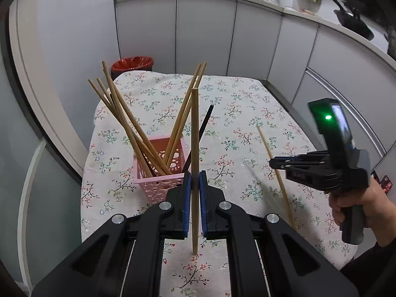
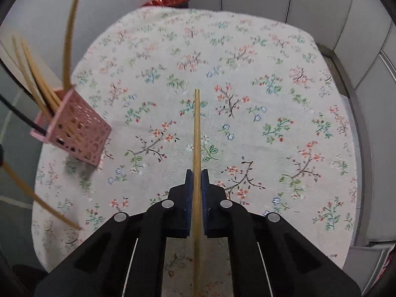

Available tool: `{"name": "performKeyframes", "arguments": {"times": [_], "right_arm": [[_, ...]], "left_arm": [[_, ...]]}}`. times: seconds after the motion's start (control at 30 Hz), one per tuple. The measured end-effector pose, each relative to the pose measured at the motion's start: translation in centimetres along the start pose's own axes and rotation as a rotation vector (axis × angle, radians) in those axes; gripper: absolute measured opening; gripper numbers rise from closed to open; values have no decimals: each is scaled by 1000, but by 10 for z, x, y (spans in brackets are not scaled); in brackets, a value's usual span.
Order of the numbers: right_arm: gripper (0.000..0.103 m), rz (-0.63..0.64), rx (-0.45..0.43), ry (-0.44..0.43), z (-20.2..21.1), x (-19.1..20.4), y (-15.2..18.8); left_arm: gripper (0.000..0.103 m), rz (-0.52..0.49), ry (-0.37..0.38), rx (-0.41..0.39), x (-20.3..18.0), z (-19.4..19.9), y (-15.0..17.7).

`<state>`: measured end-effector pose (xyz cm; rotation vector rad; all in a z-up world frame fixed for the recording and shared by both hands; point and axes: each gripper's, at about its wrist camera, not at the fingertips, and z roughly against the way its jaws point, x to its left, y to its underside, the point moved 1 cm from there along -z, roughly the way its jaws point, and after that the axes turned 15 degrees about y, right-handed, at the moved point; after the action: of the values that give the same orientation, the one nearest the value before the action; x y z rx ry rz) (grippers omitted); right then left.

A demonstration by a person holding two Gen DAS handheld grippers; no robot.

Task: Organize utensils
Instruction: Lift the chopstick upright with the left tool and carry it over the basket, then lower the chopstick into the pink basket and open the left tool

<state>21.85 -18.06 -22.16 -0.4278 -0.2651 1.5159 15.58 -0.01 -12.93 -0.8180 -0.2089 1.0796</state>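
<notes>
My left gripper [image 1: 195,175] is shut on a wooden chopstick [image 1: 195,128] that stands upright, its lower tip on the floral cloth. Just behind it, a pink perforated basket [image 1: 158,173] holds several wooden chopsticks and one dark chopstick [image 1: 205,123], all leaning outward. A person's hand holds my right gripper [image 1: 272,163] at the right, shut on a thin wooden chopstick [image 1: 266,146] slanting over the table. In the right wrist view my right gripper [image 2: 197,173] clamps that chopstick [image 2: 197,128] between blue pads. The basket [image 2: 81,133] sits far left there, with the left gripper's chopstick [image 2: 37,198] in front of it.
The floral tablecloth [image 1: 247,123] covers a small table that drops off at the left and far sides. A red-lined bin [image 1: 132,64] stands beyond the far edge. Grey cabinets [image 1: 205,32] curve around behind and to the right, with a dark pan [image 1: 356,22] on the counter.
</notes>
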Motion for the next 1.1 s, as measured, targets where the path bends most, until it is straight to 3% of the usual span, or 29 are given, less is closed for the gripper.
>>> {"name": "performKeyframes", "arguments": {"times": [0.53, 0.8, 1.1], "right_arm": [[6, -80, -272, -95, 121, -42, 16], [6, -90, -387, -121, 163, -45, 11], [6, -87, -433, -156, 181, -39, 8]], "left_arm": [[7, -51, 35, -123, -31, 39, -19], [7, -49, 36, -234, -35, 72, -33], [7, -11, -57, -368, -15, 107, -44]]}}
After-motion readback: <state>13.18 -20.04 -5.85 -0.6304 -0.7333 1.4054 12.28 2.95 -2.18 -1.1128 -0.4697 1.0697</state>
